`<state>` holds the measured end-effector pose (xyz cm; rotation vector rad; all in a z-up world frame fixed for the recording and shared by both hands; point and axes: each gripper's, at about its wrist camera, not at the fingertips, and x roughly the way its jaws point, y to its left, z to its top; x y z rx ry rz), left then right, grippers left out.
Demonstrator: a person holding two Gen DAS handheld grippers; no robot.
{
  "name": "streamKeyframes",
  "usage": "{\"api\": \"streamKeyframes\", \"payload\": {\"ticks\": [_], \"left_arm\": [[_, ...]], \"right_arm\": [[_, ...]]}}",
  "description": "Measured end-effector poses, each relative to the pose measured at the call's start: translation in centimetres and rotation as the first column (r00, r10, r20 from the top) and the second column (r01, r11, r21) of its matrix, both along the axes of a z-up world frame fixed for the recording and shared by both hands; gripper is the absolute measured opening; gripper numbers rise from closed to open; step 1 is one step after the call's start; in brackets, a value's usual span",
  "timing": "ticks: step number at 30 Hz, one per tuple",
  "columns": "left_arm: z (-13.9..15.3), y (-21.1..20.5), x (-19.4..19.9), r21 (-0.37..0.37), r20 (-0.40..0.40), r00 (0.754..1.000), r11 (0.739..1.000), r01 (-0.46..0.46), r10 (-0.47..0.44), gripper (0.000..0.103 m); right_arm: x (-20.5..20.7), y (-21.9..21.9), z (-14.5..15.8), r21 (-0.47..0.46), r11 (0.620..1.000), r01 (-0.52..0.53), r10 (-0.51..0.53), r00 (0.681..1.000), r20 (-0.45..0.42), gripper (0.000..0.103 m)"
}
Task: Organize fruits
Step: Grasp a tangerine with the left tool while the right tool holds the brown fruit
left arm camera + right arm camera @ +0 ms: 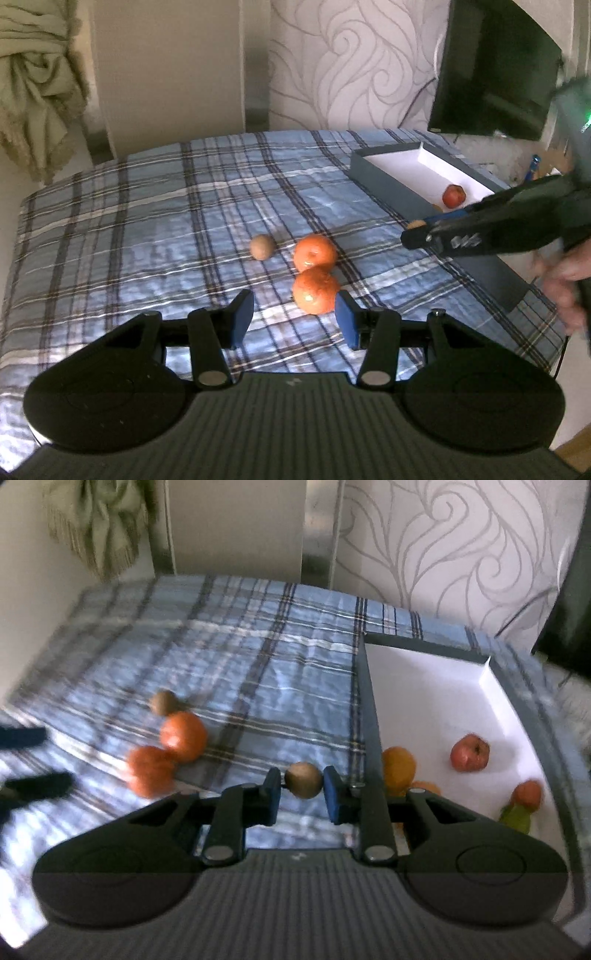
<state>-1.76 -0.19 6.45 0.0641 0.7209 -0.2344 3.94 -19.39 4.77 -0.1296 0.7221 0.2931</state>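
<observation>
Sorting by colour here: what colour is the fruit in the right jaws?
Brown, a kiwi; clearest in the right wrist view.

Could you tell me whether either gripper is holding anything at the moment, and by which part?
The right gripper holds a small brown fruit, pads on its two opposite sides. The left gripper holds nothing.

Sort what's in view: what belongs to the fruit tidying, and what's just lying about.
Job: kiwi in right gripper; second kiwi; two oranges; box holding apple; left gripper.
Lying about: throw blanket; TV.
</observation>
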Motion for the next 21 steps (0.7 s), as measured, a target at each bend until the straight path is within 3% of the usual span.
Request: {"api": "streamKeyframes", "payload": {"ticks": [4,11,21], "left_arm": [[-1.1,-1.0,0.9,0.008,-0.017,0.999,1.0,0.027,-0.027,0.055],[-3.2,-1.8,3.1,0.023,-0.039,0.999,0.999,0.031,-0.03,0.055],[-4.7,-2.7,5.6,0.027,-0.056,0.997,0.999,0.046,-0.045,0.054]], "right_arm": [[-2.2,-0.4,2.1,0.066,0.997,-0.031,0.03,0.999,0.018,0.028],[-5.1,-0.7,4.5,0.097,0.991,-0.096,0.09,0.994,0.067,0.028],[-6.6,-2.6,5.1,0.088,0.994,-0.059,0.052,0.996,0.077,0.028]]}}
